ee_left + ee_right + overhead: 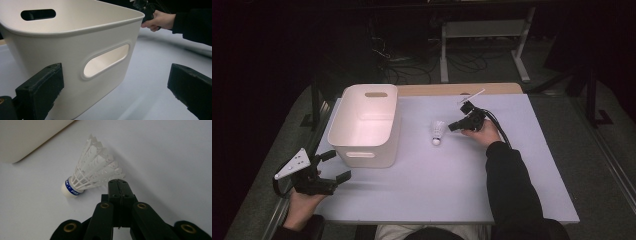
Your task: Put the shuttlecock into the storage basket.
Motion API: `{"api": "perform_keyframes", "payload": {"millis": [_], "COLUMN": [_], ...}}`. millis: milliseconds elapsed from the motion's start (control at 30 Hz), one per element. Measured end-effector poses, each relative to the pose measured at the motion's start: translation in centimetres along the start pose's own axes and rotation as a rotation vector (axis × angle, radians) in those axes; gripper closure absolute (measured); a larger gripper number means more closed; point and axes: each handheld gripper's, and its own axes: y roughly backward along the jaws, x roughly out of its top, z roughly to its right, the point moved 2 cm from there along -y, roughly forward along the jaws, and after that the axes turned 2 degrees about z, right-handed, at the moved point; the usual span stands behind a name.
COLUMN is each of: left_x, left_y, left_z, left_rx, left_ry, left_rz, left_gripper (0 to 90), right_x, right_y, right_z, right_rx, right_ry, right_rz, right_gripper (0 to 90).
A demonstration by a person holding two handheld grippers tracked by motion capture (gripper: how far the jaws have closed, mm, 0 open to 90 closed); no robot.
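My two grippers are matt black: the left gripper (333, 165) carries a grey three-cornered plate (294, 164) with small holes, the right gripper (117, 182) shows brass-coloured rivets and trails a black cable (498, 125), and I wear a black sleeve (512, 185).
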Motion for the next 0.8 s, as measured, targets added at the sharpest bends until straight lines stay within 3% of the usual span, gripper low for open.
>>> {"api": "perform_keyframes", "payload": {"millis": [800], "left_x": [0.0], "left_y": [0.0], "left_z": [0.0], "left_rx": [-0.006], "left_ry": [0.001], "left_rz": [0.001], "left_gripper": [0.3], "right_x": [2.4], "right_y": [-3.0], "right_z": [-1.8], "right_rx": [0.032], "right_ry": [0.032], "right_rz": [-0.015], "right_gripper": [89.0]}}
